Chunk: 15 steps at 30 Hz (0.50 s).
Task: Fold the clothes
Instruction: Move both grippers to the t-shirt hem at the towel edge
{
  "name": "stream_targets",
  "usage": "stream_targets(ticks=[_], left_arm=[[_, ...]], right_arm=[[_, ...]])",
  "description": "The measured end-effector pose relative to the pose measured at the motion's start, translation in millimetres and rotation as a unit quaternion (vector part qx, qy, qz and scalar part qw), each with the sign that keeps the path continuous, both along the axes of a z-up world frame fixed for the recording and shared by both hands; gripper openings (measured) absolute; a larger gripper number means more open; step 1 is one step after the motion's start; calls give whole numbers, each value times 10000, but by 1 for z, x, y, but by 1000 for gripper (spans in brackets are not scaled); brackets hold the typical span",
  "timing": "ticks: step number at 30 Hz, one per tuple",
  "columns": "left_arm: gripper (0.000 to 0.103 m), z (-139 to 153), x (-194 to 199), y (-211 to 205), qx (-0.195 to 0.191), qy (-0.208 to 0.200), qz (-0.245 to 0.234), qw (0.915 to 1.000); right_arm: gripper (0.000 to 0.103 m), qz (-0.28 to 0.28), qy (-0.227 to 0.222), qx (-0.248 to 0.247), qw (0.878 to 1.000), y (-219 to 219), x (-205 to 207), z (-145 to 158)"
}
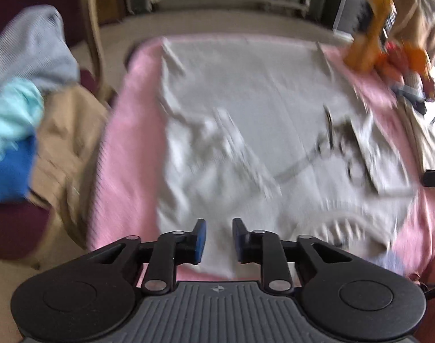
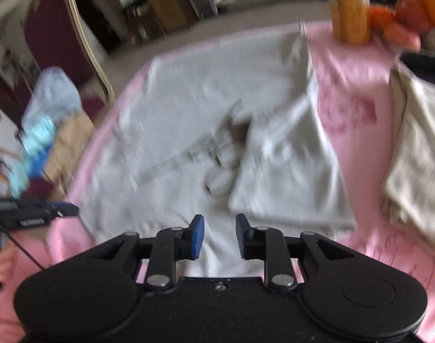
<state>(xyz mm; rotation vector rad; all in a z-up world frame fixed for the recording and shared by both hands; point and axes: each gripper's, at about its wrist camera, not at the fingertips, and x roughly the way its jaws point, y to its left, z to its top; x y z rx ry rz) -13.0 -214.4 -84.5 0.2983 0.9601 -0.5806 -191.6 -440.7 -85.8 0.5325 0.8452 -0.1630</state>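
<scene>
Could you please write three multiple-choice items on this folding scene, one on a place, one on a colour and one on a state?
1. Where does the white garment lie?
A. Draped over the chair back
B. Spread on the pink cloth
C. On the floor

2. What colour is the cloth beneath the garment?
A. Green
B. Black
C. Pink

3. How do the jaws of the right gripper stand?
A. Apart, with nothing clamped between them
B. Clamped on an orange toy
C. Clamped on a blue garment

Answers:
1. B: pink shows on both sides of the white fabric, which lies flat across it.
2. C: its borders are plainly pink in both wrist views.
3. A: a clear gap separates the blue pads, with the white fabric only seen behind it.
</scene>
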Motion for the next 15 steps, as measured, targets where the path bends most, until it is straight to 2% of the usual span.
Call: stream_targets(ticks=[3,4,5,9,13,15], left_arm=[[28,29,22,-5,-37,-297,239,9993],[33,37,30,-7,-51,-351,300,9989],[36,44,40,-10,-47,-382,368,9986],[37,57,84,-27,123,-720,641,9953],[34,54,139,-46,-38,-684,767,9947],[20,49,171,-57,-136,-588,886,9942]], right_arm=[[36,-242,-466,-257,9983,-7,11,41],[39,-362,-607,-352,9969,-11,16,54],[41,-480,-707,-433,9954,-16,22,63],[43,-923,-893,-824,9883,-36,52,89],[42,-1062,-872,-967,9858,-61,92,92],[39,-1077,-890,-1052,9846,-74,115,88]])
